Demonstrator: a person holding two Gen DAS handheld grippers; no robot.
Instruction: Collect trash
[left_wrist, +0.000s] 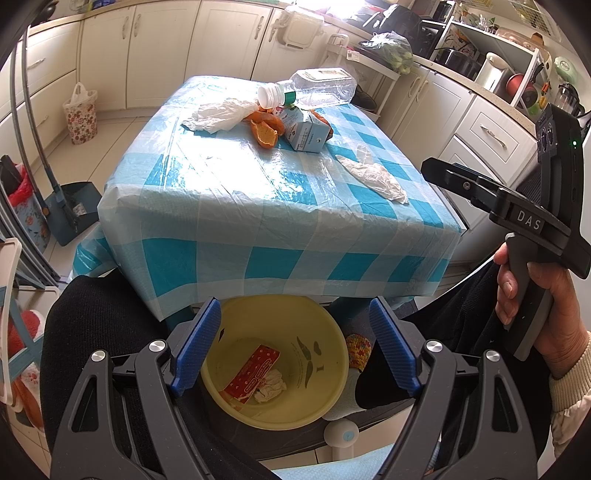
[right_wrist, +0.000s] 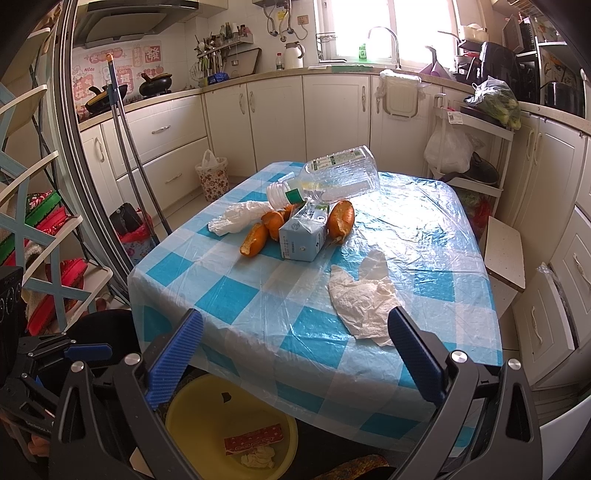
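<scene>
A kitchen with white cupboards all around

A floral basket (right_wrist: 211, 176) with a bag in it stands on the floor in the upper left. A dustpan (left_wrist: 72, 210) sits at the left edge. A tap (right_wrist: 386, 40) curves by the bright window at the top. A white jug (right_wrist: 293, 55) stands beside it.
</scene>
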